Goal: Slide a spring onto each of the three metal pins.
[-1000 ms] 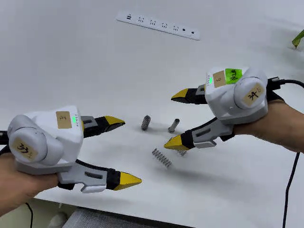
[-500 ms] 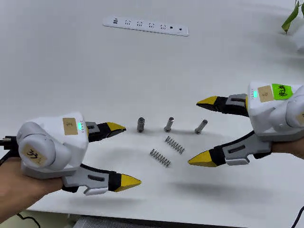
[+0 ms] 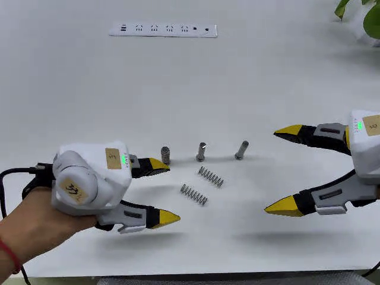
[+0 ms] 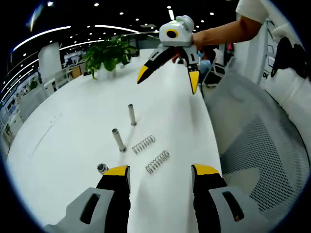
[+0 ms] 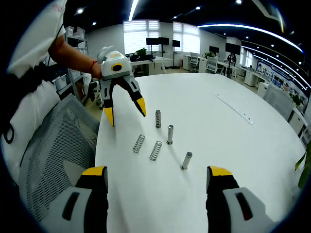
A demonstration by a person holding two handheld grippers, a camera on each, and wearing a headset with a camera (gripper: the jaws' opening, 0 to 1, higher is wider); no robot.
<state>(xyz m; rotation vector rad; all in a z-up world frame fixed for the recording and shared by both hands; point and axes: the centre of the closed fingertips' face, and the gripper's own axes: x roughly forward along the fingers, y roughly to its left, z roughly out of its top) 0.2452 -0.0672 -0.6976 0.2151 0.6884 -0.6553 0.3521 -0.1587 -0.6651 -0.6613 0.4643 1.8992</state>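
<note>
Three short metal pins stand in a row on the white table. The left pin (image 3: 165, 155) wears a spring; the middle pin (image 3: 202, 151) and the right pin (image 3: 241, 149) are bare. Two loose springs (image 3: 211, 176) (image 3: 193, 194) lie just in front of them. My left gripper (image 3: 164, 191) is open, its upper tip close to the sprung pin (image 4: 102, 168). My right gripper (image 3: 280, 169) hovers open to the right of the row, holding nothing. In the right gripper view the bare pins (image 5: 170, 134) (image 5: 186, 160) and springs (image 5: 139, 142) (image 5: 155, 150) lie ahead of its jaws.
A white power strip (image 3: 163, 29) lies at the far side of the table. Plant leaves (image 3: 359, 12) hang at the top right corner. The table's front edge (image 3: 237, 274) runs close below both grippers. A mesh chair (image 5: 43, 155) stands beside the table.
My right gripper has drawn back to the right, away from the pins, uncovering the third pin and a second loose spring. My left gripper has moved slightly nearer the sprung pin.
</note>
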